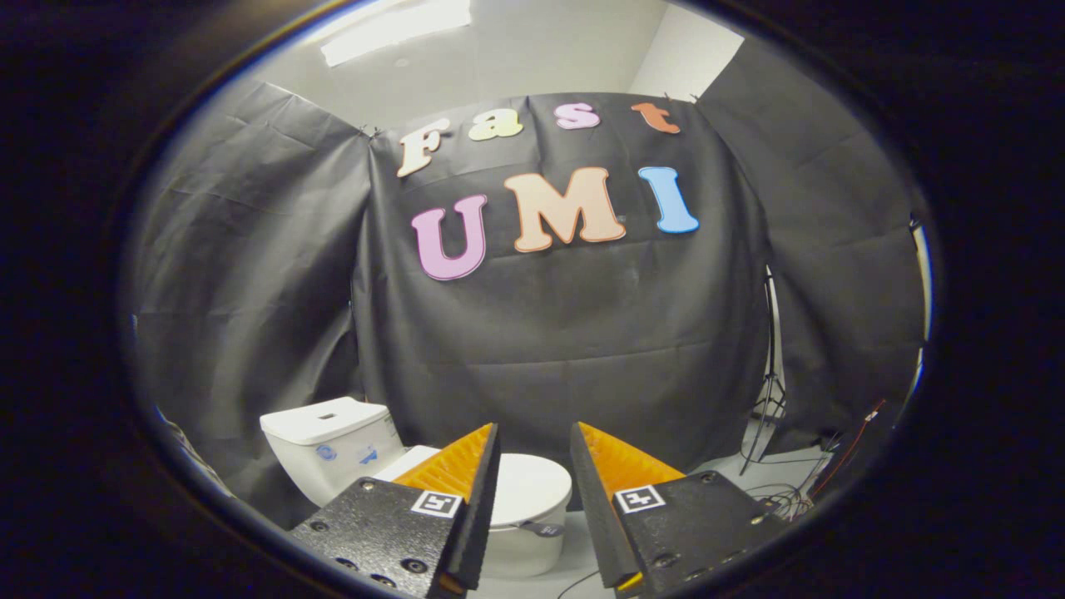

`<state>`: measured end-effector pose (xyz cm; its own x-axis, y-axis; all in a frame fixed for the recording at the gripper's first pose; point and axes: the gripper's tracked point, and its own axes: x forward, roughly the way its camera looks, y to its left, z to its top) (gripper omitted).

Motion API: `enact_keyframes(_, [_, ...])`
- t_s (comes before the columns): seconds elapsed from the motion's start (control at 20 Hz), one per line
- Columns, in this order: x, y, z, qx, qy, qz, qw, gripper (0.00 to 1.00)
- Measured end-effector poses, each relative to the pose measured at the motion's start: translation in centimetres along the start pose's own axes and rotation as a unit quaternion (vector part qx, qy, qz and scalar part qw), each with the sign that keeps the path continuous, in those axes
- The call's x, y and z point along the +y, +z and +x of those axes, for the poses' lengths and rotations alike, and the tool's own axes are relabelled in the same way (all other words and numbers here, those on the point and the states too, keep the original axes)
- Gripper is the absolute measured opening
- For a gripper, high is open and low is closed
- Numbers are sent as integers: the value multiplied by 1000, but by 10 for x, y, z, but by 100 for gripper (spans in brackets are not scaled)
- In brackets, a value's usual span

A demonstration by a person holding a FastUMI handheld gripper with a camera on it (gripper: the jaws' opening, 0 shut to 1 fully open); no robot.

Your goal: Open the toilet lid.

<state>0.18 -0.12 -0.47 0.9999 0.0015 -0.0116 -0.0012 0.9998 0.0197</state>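
Note:
A white toilet stands on the floor against the black cloth wall, with its tank (329, 437) to the left. Its lid (532, 482) lies flat and closed over the bowl, showing through the gap between my two fingers and some way beyond them. My gripper (534, 433) is open, held above and short of the toilet, with nothing between its fingers. The left finger covers part of the lid and seat.
A light stand's tripod (770, 408) rises at the right by the cloth wall, with loose cables (786, 499) on the pale floor near its feet. The black cloth encloses the back and both sides.

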Motion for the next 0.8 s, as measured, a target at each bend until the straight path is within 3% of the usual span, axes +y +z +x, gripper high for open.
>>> enact_keyframes(0.8, [-4,-9,4,9,0,20,1000,53])
